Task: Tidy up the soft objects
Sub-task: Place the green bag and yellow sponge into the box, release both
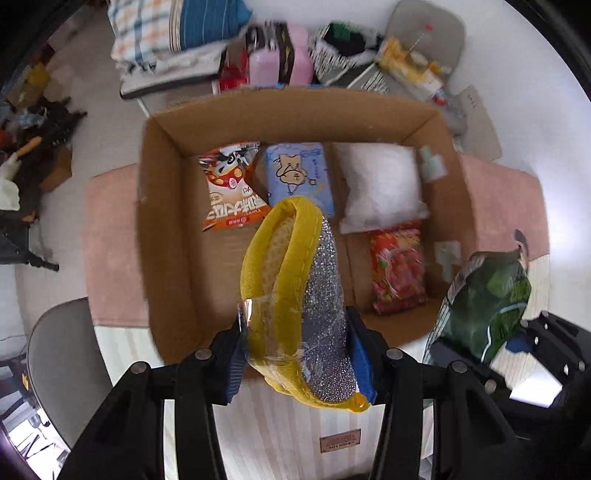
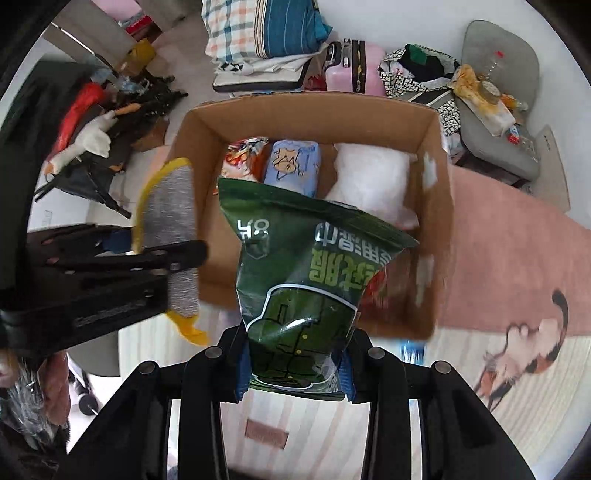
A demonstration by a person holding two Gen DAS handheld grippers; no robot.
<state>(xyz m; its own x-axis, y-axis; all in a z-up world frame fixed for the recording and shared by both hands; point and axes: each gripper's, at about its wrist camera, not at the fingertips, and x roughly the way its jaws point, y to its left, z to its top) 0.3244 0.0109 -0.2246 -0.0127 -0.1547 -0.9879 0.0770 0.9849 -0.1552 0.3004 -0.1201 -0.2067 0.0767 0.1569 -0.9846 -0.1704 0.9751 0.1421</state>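
My left gripper [image 1: 297,354] is shut on a yellow and silver scrub sponge [image 1: 295,288] wrapped in clear film, held above the near edge of the open cardboard box [image 1: 166,229]. The sponge also shows in the right wrist view [image 2: 170,229]. My right gripper [image 2: 295,365] is shut on a dark green packet [image 2: 306,280], held over the box's near wall [image 2: 436,236]; the packet also shows in the left wrist view [image 1: 484,306]. In the box lie an orange snack bag [image 1: 231,184], a blue tissue pack [image 1: 299,173], a white pillow pack [image 1: 380,184] and a red bag [image 1: 397,266].
The box stands on a pink rug [image 2: 517,236] beside a striped mat [image 1: 295,424]. Behind it are folded bedding [image 2: 258,33], a pink suitcase [image 2: 351,66] and a grey chair with clutter [image 2: 495,85]. Dark gear and toys lie at the left [image 2: 103,110].
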